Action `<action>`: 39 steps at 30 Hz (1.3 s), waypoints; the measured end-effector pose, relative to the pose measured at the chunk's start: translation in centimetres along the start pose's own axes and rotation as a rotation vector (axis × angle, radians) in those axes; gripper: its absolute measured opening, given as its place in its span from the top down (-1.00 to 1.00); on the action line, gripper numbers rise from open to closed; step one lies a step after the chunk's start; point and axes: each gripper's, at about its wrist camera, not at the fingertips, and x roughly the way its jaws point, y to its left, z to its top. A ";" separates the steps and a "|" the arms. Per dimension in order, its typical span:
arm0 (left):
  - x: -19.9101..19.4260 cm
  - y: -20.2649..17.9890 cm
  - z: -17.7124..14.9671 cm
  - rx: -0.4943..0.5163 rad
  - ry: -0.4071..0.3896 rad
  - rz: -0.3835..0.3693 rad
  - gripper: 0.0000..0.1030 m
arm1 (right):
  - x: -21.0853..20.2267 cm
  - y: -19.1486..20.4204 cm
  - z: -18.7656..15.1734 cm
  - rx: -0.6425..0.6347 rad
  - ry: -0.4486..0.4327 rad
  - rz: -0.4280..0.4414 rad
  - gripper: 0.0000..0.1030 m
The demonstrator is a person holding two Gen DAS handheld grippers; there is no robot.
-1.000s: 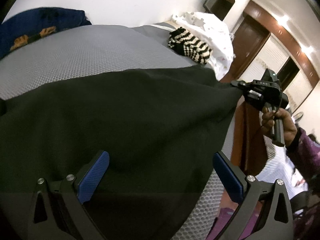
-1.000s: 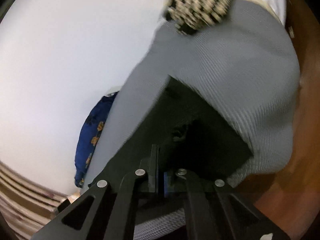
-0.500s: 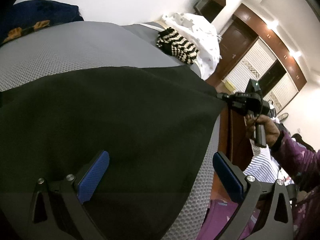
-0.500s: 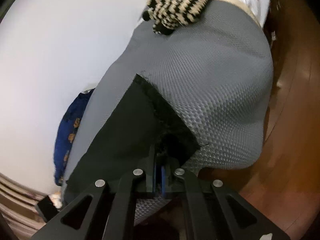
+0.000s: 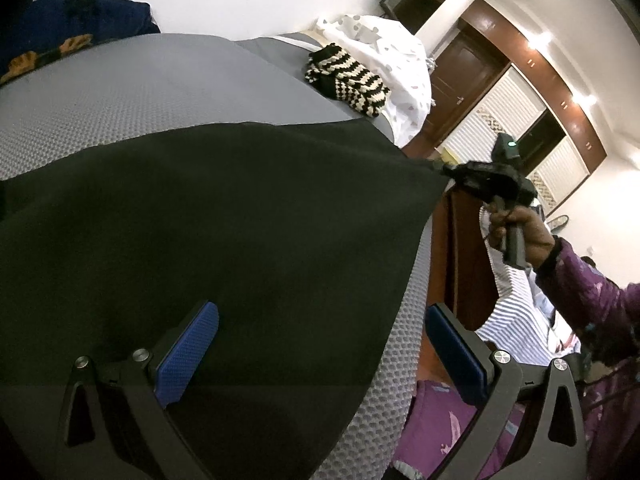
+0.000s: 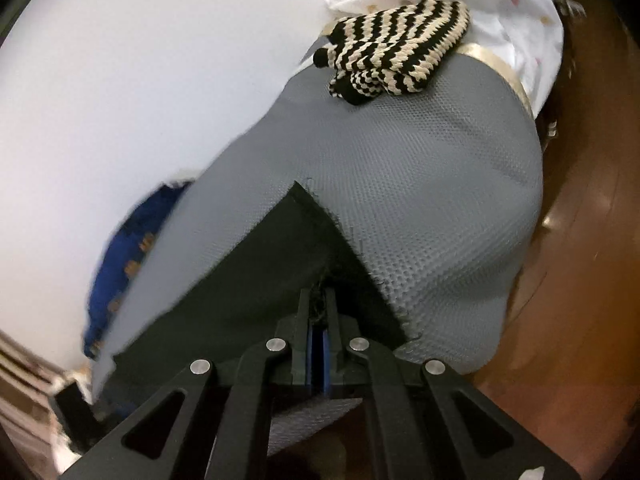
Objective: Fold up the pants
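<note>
The pants [image 5: 208, 216] lie spread over the grey mattress [image 5: 160, 80], one corner pulled out past the bed's edge by the right gripper [image 6: 319, 312], whose fingers are pinched shut on that corner. The left gripper [image 5: 316, 356] hangs over the cloth with its blue pads [image 5: 188, 356] wide apart, holding nothing. The likeliest slip is at the pinch: only a small bite of cloth sits between the fingers, so a sharp tug could free it and let the corner drop toward the wooden floor [image 6: 580, 280]. With one corner held alone, the cloth could also skew or bunch instead of folding straight. A striped knit [image 5: 346, 80] and a white cloth [image 5: 384, 52] sit further along the mattress, apart from the pants, and a blue pillow [image 5: 60, 36] lies at the far end; the knit could crowd a fold carried that way.
</note>
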 end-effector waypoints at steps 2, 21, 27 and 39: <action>0.0 -0.2 -0.2 0.018 0.004 0.008 -0.99 | 1.5 -1.4 -0.3 0.047 0.054 -0.027 0.97; 1.6 -4.2 -0.8 0.088 0.037 0.099 -0.99 | 3.4 6.7 6.9 -0.384 0.093 -0.043 0.54; 1.5 -3.6 -0.6 0.086 0.032 0.132 -0.99 | 9.7 8.9 7.7 -0.597 0.138 -0.076 0.49; 1.9 -3.5 -0.7 0.122 0.028 0.157 -0.99 | 12.9 8.3 6.7 -0.757 0.211 -0.143 1.00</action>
